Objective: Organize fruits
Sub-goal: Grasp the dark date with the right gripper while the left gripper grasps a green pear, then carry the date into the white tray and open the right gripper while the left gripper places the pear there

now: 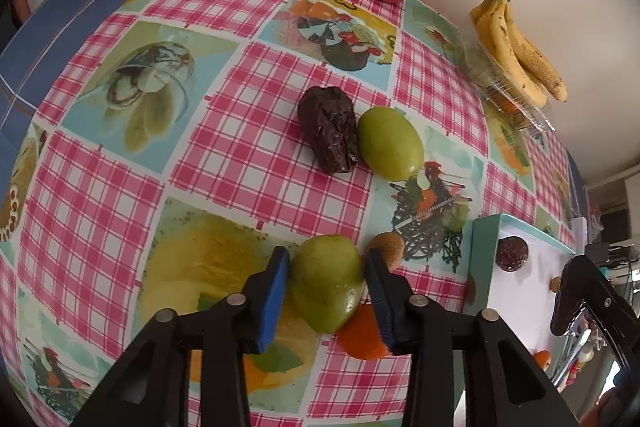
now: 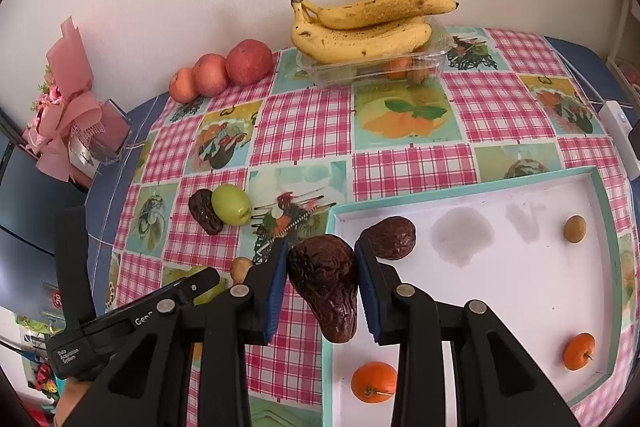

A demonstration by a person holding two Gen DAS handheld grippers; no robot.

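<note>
Blue-padded left claw grips a green fruit just above the cloth; right claw grips a dark date over the tray edge.

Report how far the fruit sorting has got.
Done: the tray holds a dark date, two small oranges and a tan fruit.

In hand: right tongs grip a date at the tray's edge; left tongs grip a green fruit.

Left on the cloth: a date touching a green fruit.
</note>
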